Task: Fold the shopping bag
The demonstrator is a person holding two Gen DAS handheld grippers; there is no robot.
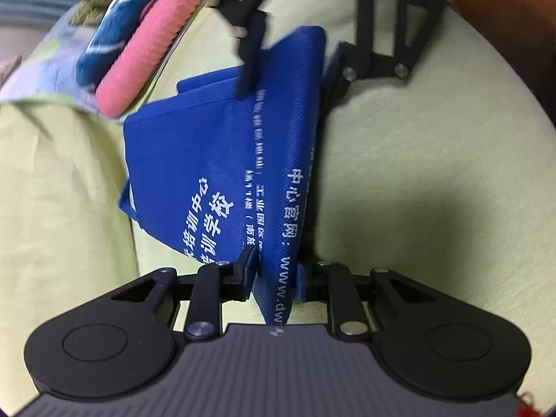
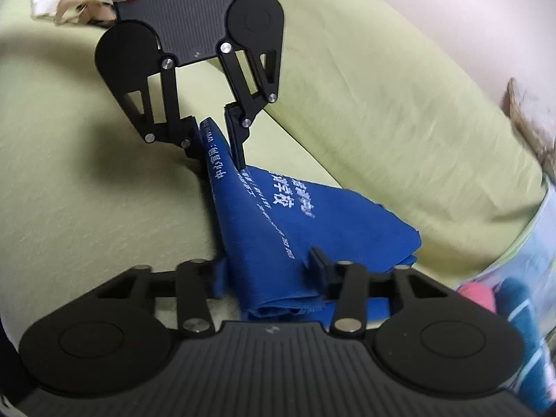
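A blue shopping bag (image 1: 208,160) with white print lies partly folded on a pale green cushion (image 1: 417,173). One fold stands up as a ridge stretched between the two grippers. My left gripper (image 1: 275,274) is shut on the near end of that ridge. In the right wrist view the left gripper (image 2: 217,142) hangs at the top, pinching the bag's (image 2: 312,222) narrow end. My right gripper (image 2: 269,271) is closed around the thicker bundled end, its pads against the cloth. From the left wrist view the right gripper (image 1: 293,62) grips the far corner.
A pink rolled cloth (image 1: 149,45) and a blue patterned one (image 1: 114,24) lie just beyond the bag, on a pale printed sheet. The green back cushion (image 2: 382,104) rises behind the seat. A white and tan cloth (image 2: 66,3) lies far off.
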